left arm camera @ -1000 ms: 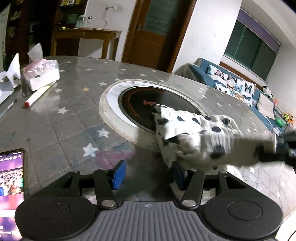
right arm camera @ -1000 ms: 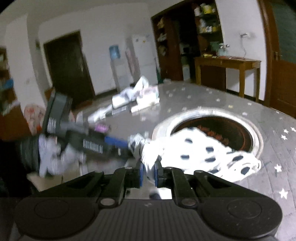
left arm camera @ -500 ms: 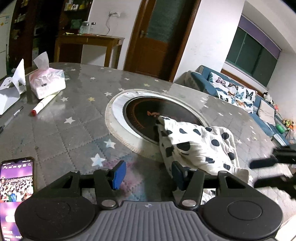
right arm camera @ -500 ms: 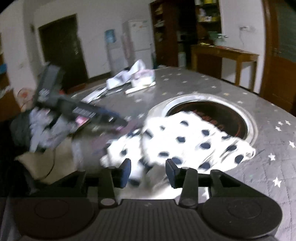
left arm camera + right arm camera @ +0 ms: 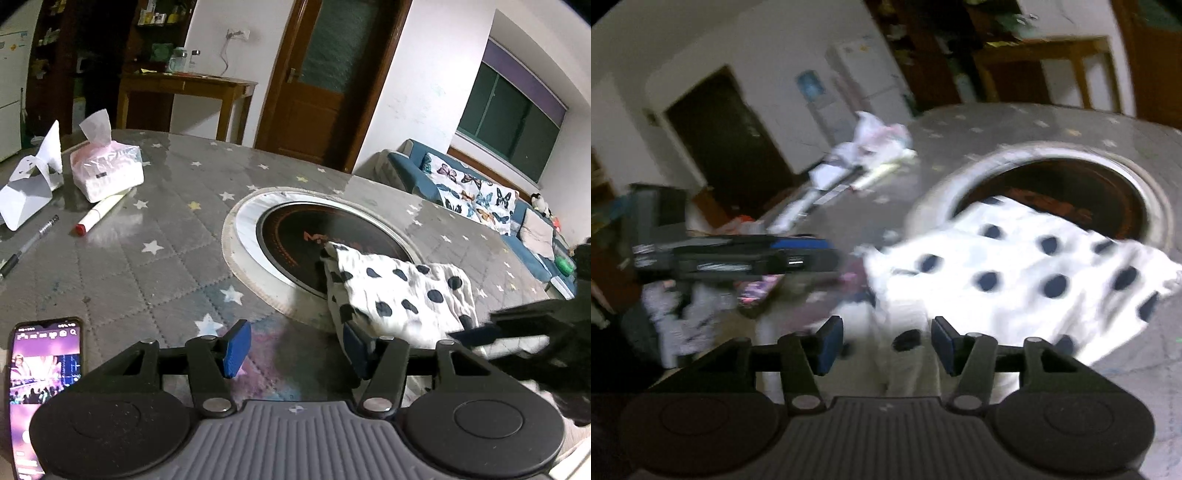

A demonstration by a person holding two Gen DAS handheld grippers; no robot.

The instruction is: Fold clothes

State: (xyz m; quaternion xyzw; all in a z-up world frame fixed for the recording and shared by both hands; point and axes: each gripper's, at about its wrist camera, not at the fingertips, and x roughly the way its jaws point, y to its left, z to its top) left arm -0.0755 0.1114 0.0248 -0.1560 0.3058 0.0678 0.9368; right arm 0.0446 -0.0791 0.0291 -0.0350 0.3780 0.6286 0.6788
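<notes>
Blue pads on the right hand-held gripper (image 5: 886, 345) have just been opening and now stand apart with spotted cloth (image 5: 1015, 273) lying loose between them, nothing pinched. Left hand-held gripper (image 5: 295, 345) is open and empty too, its right pad right at the cloth's near edge. Cloth sits folded on the bench (image 5: 147, 266), half over the round hob (image 5: 314, 236). Both tilt forward and down. I'd square the edges and press flat, no yanking.

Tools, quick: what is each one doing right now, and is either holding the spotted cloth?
Left tool: open, holding nothing; spotted cloth lies beside it.
Right tool: open, jaws just opened; cloth beneath, not gripped.
</notes>
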